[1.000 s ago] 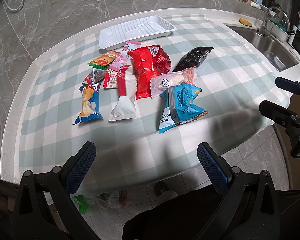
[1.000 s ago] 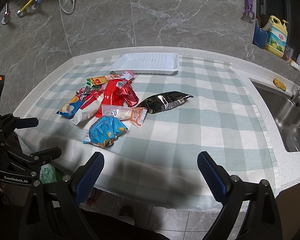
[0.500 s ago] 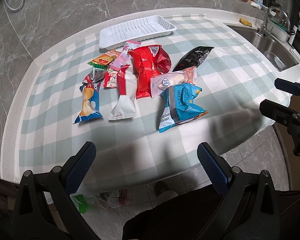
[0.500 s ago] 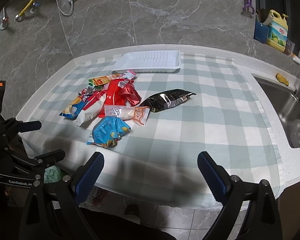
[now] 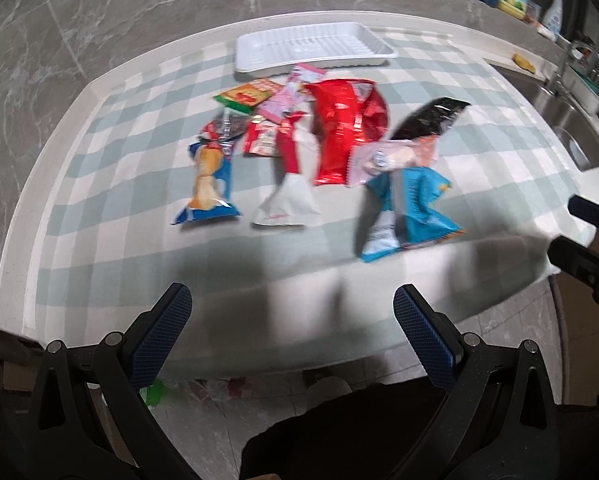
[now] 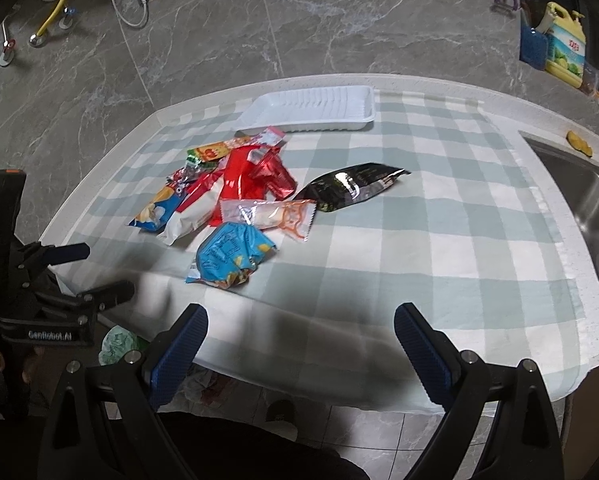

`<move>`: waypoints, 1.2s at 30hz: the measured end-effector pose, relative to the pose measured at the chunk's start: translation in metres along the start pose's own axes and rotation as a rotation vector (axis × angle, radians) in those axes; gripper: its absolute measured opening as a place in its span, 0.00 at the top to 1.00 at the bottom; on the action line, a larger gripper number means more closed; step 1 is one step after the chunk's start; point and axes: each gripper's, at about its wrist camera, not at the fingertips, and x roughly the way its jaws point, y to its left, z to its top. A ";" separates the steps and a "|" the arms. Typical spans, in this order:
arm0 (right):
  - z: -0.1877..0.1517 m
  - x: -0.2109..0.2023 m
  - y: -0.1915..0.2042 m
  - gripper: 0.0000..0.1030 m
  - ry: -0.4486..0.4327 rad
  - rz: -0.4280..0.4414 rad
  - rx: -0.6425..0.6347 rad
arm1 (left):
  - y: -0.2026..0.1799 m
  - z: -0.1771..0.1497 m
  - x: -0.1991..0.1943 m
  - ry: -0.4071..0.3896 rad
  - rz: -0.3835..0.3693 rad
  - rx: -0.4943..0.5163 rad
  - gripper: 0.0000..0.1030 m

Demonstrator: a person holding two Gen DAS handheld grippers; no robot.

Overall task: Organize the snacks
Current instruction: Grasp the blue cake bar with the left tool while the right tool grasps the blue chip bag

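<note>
Both wrist views have advanced toward the table [image 6: 439, 240] since the earlier frames; the snack pile sits larger in each, and the left view is motion-blurred. No packet has shifted.

Left gripper [image 5: 291, 320]: jaws wide apart, nothing between them, hovering off the near table edge. Right gripper [image 6: 299, 340]: jaws likewise wide apart and empty, also short of the edge.

Snacks lie in a loose cluster on the checked cloth, none yet in the white tray [image 6: 311, 110] at the far side. The blue packet [image 6: 231, 256] lies nearest; the clear-wrapped pastry [image 6: 267, 214] rests just behind it, partly over the red bag [image 6: 255, 172]. The black packet [image 6: 351, 190] lies to the right, its near end touching the cluster.

Hazards, as judged:
- Overlapping packets: closing on one may drag or lift its neighbour.
- Flat, slick film: jaws may slide off or pinch the cloth instead.
- The cloth overhangs the edge; snagging it would pull the whole cluster.
- Inflated bags may burst under a hard clamp.
</note>
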 end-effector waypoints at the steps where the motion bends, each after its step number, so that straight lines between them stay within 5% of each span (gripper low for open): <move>1: 0.001 0.002 0.002 0.07 -0.012 0.011 -0.003 | 0.006 0.002 0.002 0.000 0.008 -0.010 0.01; 18: 0.037 0.081 0.030 0.07 0.095 0.119 0.080 | 0.102 0.072 0.063 0.025 0.071 -0.134 0.01; 36: 0.051 0.134 0.024 0.04 0.218 0.147 0.273 | 0.131 0.100 0.170 0.169 -0.020 -0.161 0.00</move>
